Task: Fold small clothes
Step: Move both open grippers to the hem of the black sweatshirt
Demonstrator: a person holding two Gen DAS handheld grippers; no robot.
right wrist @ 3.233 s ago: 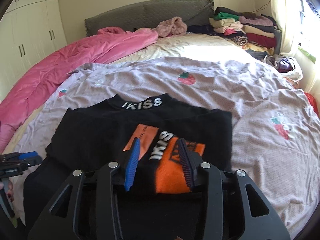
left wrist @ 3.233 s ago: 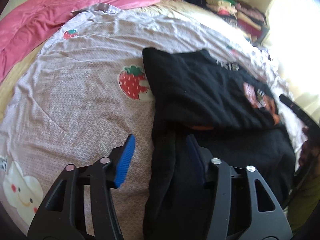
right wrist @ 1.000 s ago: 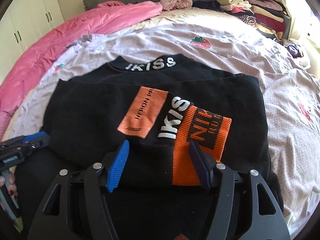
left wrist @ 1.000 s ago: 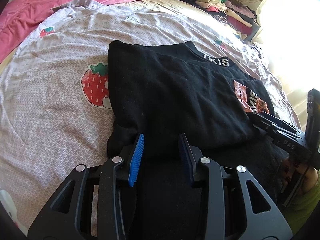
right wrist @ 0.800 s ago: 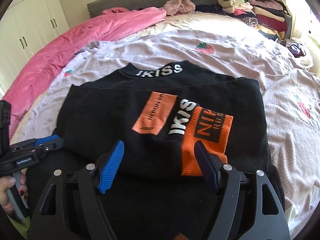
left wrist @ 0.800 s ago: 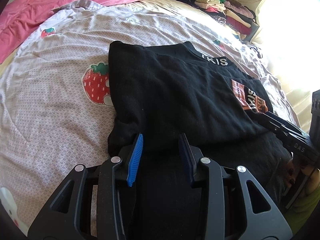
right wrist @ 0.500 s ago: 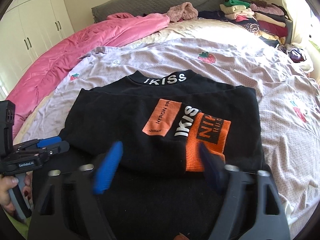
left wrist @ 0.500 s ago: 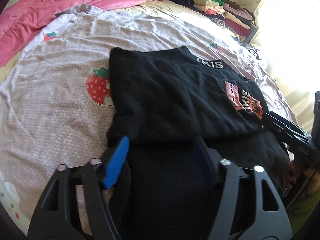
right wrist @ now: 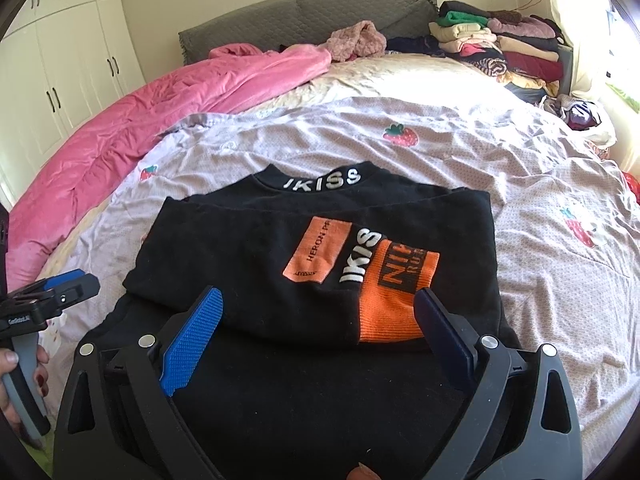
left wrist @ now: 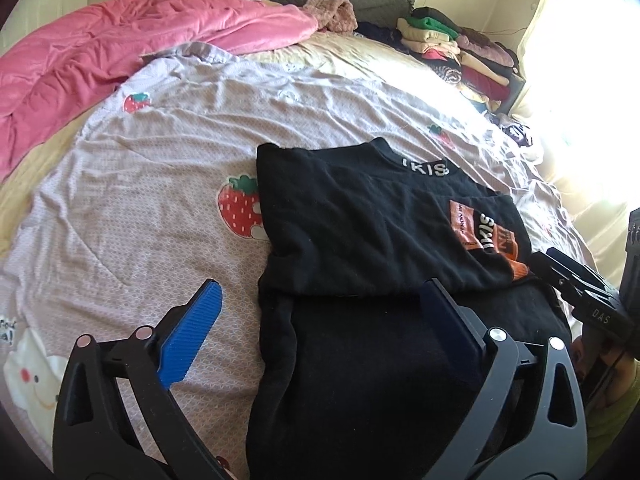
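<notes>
A black sweatshirt point(right wrist: 248, 256) with a white "IKISS" collar and orange patches lies on the bed, its upper part folded down over its lower part point(right wrist: 320, 408). It shows in the left wrist view point(left wrist: 360, 220) too. My left gripper point(left wrist: 320, 300) is open and empty, held above the fold's left near edge. My right gripper point(right wrist: 318, 308) is open and empty above the near edge of the fold, by the orange cuff point(right wrist: 392, 300). Each gripper shows at the other view's edge.
The bed has a lilac strawberry-print sheet point(left wrist: 140, 208). A pink quilt point(right wrist: 160, 112) lies at the back left. A stack of folded clothes point(right wrist: 504, 48) stands at the back right. White wardrobe doors point(right wrist: 60, 72) are on the left.
Both grippers have opened wide, let go of the black cloth and drawn back and up from the fold. The folded sweatshirt stays lying flat.
</notes>
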